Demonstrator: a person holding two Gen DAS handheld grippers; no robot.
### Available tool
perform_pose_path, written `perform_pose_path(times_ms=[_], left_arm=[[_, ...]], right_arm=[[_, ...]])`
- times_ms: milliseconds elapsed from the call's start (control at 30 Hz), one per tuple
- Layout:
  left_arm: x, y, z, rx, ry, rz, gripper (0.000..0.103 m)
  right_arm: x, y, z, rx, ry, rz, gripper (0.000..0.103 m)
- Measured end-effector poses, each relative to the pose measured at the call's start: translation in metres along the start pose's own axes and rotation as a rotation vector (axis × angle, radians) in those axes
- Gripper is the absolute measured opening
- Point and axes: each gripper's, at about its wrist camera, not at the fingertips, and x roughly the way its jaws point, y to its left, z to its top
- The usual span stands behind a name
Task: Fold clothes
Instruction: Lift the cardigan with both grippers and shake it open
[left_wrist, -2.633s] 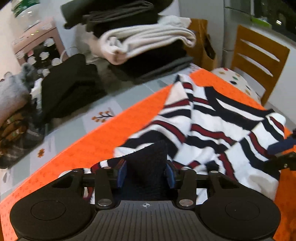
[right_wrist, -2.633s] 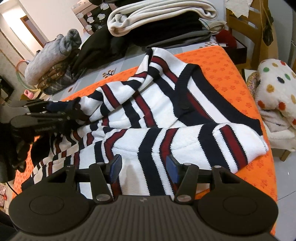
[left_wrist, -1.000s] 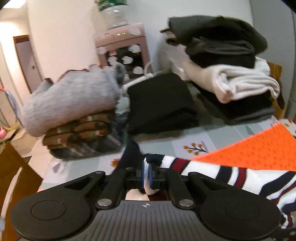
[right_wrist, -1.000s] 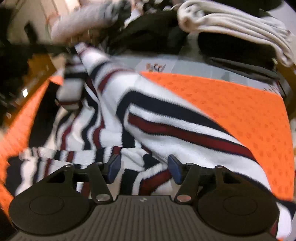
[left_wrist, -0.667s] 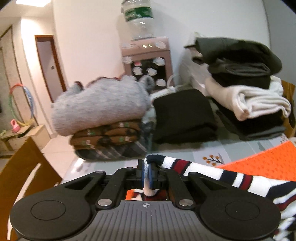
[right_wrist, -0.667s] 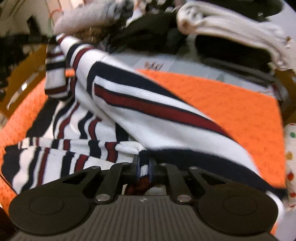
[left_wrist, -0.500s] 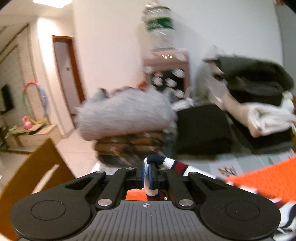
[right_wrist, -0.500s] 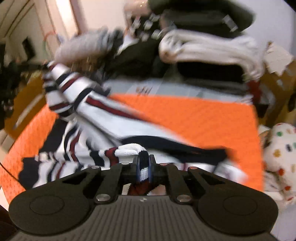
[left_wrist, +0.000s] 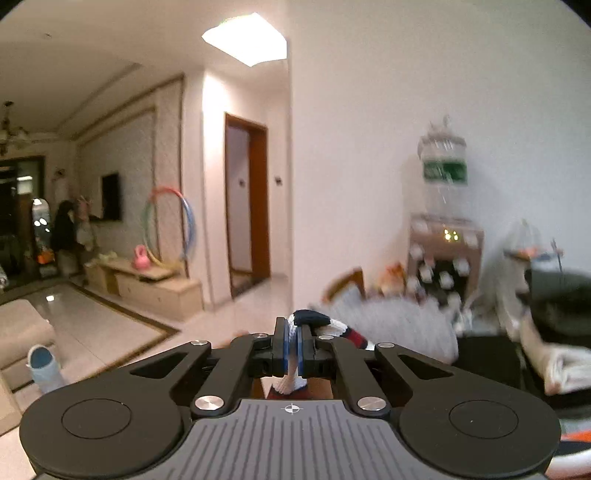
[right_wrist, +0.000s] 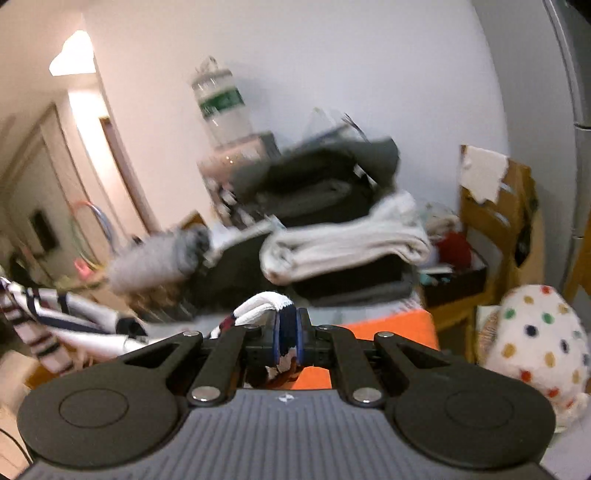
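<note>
Both sets of jaws are clamped on knit fabric. At lower centre of the left wrist view, the left gripper (left_wrist: 294, 345) pinches a fold of the striped sweater (left_wrist: 334, 329) between its blue pads, the navy, white and red knit bunching above the jaws and trailing off to the right, with a white end hanging below them. At lower centre of the right wrist view, the right gripper (right_wrist: 287, 339) has just closed on another part of the same garment, a white roll of it (right_wrist: 264, 303) rising over the pads and dark-and-white knit caught between them. More of the sweater drapes at the left edge of that frame, blurred.

Behind the right gripper, an orange mat (right_wrist: 388, 332) shows at centre, and a stack of folded clothes (right_wrist: 332, 229) fills the middle of the frame: dark items above and below a cream one. A grey rolled garment (right_wrist: 155, 262) lies to its left. A water dispenser (right_wrist: 221, 107) with a green-labelled bottle stands at upper centre against the wall. A white cushion with coloured dots (right_wrist: 535, 347) sits at lower right, a wooden chair (right_wrist: 495, 214) behind it.

The left wrist view looks across a living room: a doorway (left_wrist: 245, 206) at centre and a multicoloured hoop (left_wrist: 168, 229) at left.
</note>
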Motion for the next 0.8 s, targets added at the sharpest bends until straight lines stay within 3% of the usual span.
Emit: perform_pose_path(times_ms=[167,333,467,600,733,800], left_arm=[[-0.022,0.02,0.035,-0.032,-0.026,0.0,0.006],[0.011,0.007,0.028,0.007,0.012,-0.022,0.006],[0.058,-0.013,-0.003,0.037,0.084,-0.056,0.007],[0.104,-0.032,-0.042,0.039,0.203,-0.109,0.009],[0.135,-0.049,-0.082,0.096,0.299,-0.147,0.015],[0.136,-0.053,-0.096,0.115,0.321,-0.168,0.026]], right_arm=[[-0.017,0.004,0.037,0.032,-0.061,0.139,0.01],[0.007,0.002,0.053,0.003,-0.047,0.163,0.01],[0.062,-0.005,0.038,-0.011,0.052,0.124,0.01],[0.118,-0.018,0.008,-0.044,0.163,0.017,0.011],[0.147,-0.027,-0.021,-0.112,0.221,-0.111,0.012],[0.151,-0.026,-0.029,-0.146,0.234,-0.159,0.021]])
